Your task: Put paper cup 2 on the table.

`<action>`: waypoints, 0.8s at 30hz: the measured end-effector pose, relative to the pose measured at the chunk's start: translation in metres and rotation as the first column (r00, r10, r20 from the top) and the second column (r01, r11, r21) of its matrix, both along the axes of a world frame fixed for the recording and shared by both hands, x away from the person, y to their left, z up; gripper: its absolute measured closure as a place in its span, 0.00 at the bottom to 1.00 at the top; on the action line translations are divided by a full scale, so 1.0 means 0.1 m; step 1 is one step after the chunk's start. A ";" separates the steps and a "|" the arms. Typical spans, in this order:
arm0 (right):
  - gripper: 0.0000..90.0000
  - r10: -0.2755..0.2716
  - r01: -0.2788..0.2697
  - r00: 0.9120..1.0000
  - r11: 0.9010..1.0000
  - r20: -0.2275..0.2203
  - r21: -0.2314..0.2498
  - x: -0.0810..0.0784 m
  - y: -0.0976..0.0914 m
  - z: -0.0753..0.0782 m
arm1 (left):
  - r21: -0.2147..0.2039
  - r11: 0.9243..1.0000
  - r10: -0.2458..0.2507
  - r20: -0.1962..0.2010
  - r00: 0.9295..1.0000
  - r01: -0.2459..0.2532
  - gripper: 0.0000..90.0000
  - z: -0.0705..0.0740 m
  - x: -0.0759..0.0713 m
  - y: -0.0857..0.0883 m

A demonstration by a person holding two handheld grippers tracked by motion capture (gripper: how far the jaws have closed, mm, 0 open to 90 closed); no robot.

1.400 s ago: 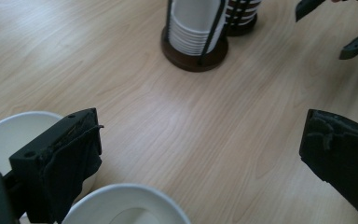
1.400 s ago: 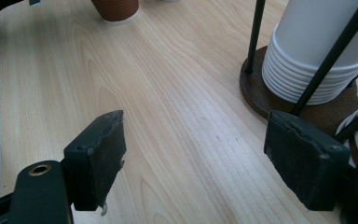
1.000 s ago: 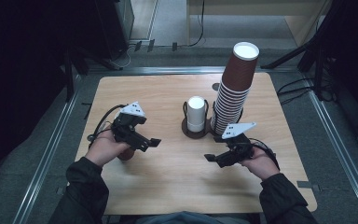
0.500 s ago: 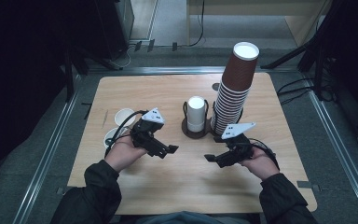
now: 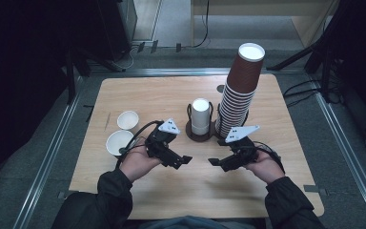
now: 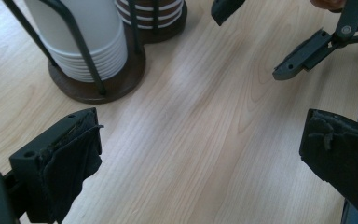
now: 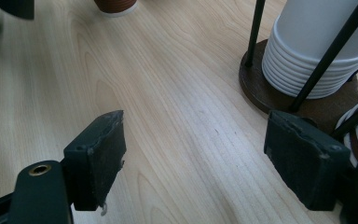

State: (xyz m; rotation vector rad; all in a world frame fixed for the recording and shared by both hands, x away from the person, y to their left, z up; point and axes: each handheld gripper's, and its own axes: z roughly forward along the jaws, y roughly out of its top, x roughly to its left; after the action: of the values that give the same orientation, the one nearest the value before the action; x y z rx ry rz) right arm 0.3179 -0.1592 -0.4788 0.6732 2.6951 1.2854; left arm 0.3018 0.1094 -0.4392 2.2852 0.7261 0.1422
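Note:
Two open paper cups, white inside, stand at the table's left: one farther back (image 5: 127, 119) and one nearer (image 5: 119, 142). A white cup stack (image 5: 200, 117) sits upside down in a dark wire holder (image 5: 189, 128) at mid-table, and a tall brown cup stack (image 5: 240, 90) rises right of it. My left gripper (image 5: 178, 161) hovers open and empty in front of the holder, pointing right. My right gripper (image 5: 219, 163) faces it, open and empty. In the left gripper view, the white stack (image 6: 88, 37) lies ahead of my open left gripper (image 6: 200, 144). The right gripper view shows my right gripper (image 7: 198, 154) open near the white stack (image 7: 317, 46).
The wooden table (image 5: 171, 95) has bare room at the back left and along the front edge. Metal rails border it on both sides. A brown cup's base (image 7: 115, 5) stands far off in the right gripper view. The right gripper's jaws show in the left gripper view.
My left hand and gripper have moved right from the table's left side to the middle, uncovering the two open cups. The right gripper has stayed put.

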 end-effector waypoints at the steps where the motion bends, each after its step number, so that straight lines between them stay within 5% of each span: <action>1: 0.23 0.000 0.000 1.000 1.000 0.001 -0.002 0.00 0.00 0.00 | -0.006 1.000 -0.002 0.001 1.000 0.002 0.00 -0.02 -0.01 -0.01; 24: 0.23 0.051 -0.049 0.998 0.998 0.046 -0.050 0.01 0.05 -0.04 | 0.018 1.000 0.016 0.005 1.000 -0.016 0.00 -0.24 0.00 -0.03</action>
State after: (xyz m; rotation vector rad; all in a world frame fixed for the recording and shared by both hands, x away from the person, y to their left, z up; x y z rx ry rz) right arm 0.3189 -0.1543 -0.4827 0.5657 2.7121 1.2250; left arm 0.3016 0.1065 -0.4634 2.2959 0.7433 0.1620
